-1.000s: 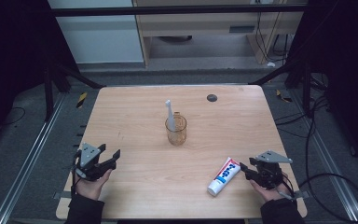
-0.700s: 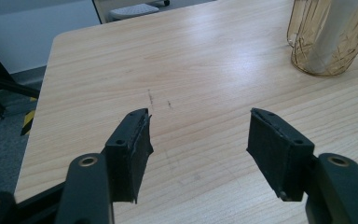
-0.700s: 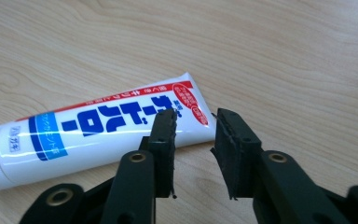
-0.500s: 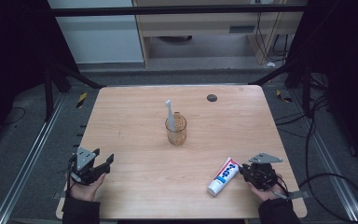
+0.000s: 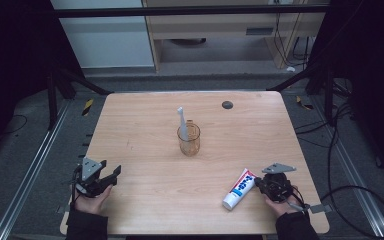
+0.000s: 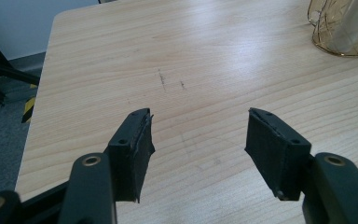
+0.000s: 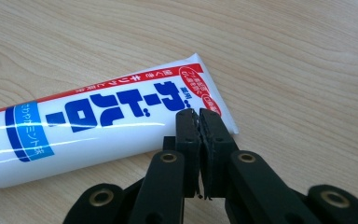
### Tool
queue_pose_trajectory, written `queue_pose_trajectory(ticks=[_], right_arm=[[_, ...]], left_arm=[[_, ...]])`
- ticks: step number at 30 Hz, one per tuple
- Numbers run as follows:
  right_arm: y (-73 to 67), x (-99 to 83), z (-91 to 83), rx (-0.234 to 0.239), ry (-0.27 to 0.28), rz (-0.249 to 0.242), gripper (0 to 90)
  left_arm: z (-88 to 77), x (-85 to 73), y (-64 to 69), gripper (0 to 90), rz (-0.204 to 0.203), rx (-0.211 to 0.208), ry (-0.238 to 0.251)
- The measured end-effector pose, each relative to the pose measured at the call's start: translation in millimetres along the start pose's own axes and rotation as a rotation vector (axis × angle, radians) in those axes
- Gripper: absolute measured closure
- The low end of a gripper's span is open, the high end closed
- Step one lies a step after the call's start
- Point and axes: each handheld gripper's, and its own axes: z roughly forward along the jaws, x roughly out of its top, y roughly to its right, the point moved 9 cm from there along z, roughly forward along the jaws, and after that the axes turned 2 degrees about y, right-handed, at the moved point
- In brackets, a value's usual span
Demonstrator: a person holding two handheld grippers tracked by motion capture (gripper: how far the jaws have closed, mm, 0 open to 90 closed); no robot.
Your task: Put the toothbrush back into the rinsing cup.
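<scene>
At seven o'clock on the pale wooden table [image 5: 145,115], the left gripper [image 5: 111,174] rests with jaws wide apart, nothing between them. At centre stands an amber glass cup [image 5: 188,139] holding a white toothbrush [image 5: 181,118]. At five o'clock lies the white toothpaste tube with blue and red print [image 5: 240,183]; the right gripper [image 5: 258,184], jaws just closed together and empty, sits at its crimped end.

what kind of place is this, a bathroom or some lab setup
Most likely a lab or recording rig, not a bathroom. A bare wooden table stands inside a dark metal frame, with loose cables on the grey floor. The toothpaste tube and the cup with a toothbrush look like props.
</scene>
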Motion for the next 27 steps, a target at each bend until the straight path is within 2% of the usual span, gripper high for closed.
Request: queue_pose_trajectory(ticks=[16, 27], right_arm=[[-6.4, 17.2, 17.3, -0.004, -0.006, -0.013, 88.1], [-14.6, 26.2, 25.5, 0.016, -0.004, -0.018, 87.2]], left_arm=[[0.7, 0.2, -2.2, 41.1, -0.018, -0.002, 0.008], [1.5, -0.6, -1.4, 41.4, -0.008, -0.002, -0.008]])
